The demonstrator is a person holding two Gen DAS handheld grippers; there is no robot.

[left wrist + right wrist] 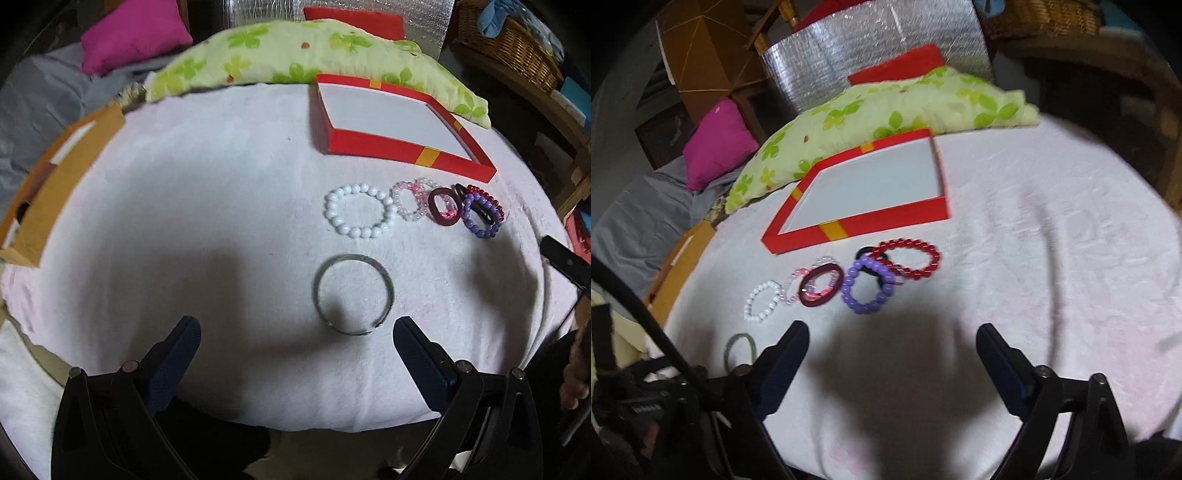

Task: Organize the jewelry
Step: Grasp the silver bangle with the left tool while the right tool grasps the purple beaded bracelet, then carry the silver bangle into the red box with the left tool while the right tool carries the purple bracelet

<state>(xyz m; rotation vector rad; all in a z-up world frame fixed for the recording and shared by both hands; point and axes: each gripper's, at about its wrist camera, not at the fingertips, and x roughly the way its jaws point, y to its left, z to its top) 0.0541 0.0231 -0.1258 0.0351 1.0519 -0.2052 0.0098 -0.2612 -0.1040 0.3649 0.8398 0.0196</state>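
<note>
Left wrist view, left to right. A brown carton (55, 177) sits at the left edge of the white cloth (221, 206). A pink cushion (133, 33) and a green pillow (280, 55) lie behind the cloth. The left gripper (296, 332) hovers low over the cloth with its fingers wide apart and nothing between them. A metal bangle (353, 294) lies flat just ahead of the right-hand fingertip. Beyond it runs a row of bracelets: white beads (358, 211), clear pink beads (410, 201), a maroon ring (444, 206), purple beads (480, 218), with red beads (489, 199) at the far end. Neighbours touch or overlap. The red tray (406, 153) stands just behind the row, its white floor bare. A wicker basket (513, 44) is at top right.

Right wrist view, somewhat blurred. The metal bangle (740, 349) lies beside the left-hand finger. The right gripper (892, 334) has its fingers wide apart, holding nothing; its shadow falls on the cloth (1052, 258). The bracelet row sits ahead: white beads (762, 301), maroon ring (822, 288), purple beads (868, 290), red beads (912, 258). The red tray (886, 218) is beyond them.
</note>
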